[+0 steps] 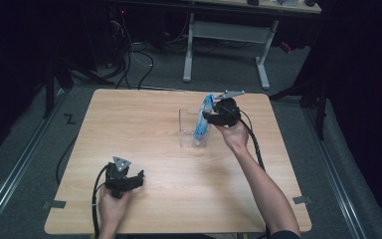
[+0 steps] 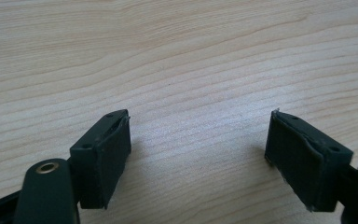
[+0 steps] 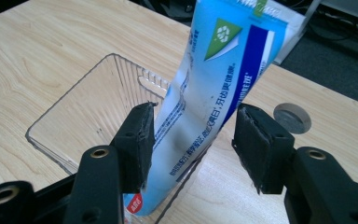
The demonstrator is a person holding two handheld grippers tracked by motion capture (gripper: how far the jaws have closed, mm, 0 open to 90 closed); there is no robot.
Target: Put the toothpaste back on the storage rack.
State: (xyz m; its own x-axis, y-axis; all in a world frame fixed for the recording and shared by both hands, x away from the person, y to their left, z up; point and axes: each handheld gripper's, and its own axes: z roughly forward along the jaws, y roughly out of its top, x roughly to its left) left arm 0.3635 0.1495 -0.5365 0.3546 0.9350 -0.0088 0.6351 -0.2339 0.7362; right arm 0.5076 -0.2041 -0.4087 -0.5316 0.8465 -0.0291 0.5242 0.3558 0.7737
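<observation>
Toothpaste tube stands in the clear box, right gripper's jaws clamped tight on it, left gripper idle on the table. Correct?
Not quite. In the right gripper view the jaws are open: the toothpaste tube stands between them in the clear box, with a gap at one pad. The rest holds.

The table (image 1: pixel 144 124) has a pale wood-grain top – smooth, matt. On it, the container (image 3: pixel 74 116) is clear ribbed plastic. Inside the container, the toothpaste tube (image 3: pixel 214 84) is glossy printed plastic. The gripper pads (image 3: pixel 137 144) – black, matt rubber, frayed edges.

Toothpaste tube (image 3: pixel 214 93) upright in clear container (image 3: pixel 74 121) (mid-table), table (image 1: pixel 144 124) beneath
</observation>
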